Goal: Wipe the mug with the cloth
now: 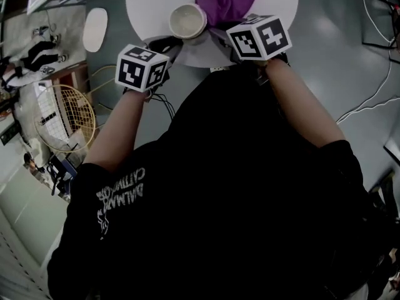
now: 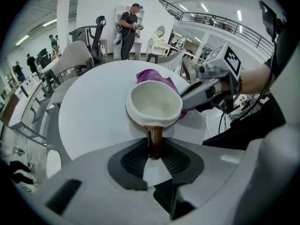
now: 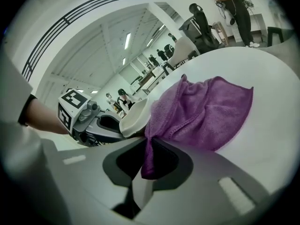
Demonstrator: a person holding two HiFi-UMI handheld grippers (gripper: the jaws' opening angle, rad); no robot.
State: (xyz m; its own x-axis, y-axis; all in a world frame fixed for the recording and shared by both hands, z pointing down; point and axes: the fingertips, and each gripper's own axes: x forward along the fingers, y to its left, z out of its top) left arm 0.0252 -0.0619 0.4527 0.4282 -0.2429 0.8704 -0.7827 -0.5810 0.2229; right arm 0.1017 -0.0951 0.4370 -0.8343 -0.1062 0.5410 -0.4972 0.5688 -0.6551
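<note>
Left gripper (image 2: 155,150) pinches the mug (image 2: 153,106) by its handle; right gripper (image 3: 149,162) clamps the cloth (image 3: 206,111). Wiping pressure could twist the mug loose.

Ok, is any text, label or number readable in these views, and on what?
"BALMA...": white print on the black shirt, apparently its start; the rest is too blurred.
Marker cubes: black-and-white squares only, no letters.
Mug, cloth, table: no text.
</note>
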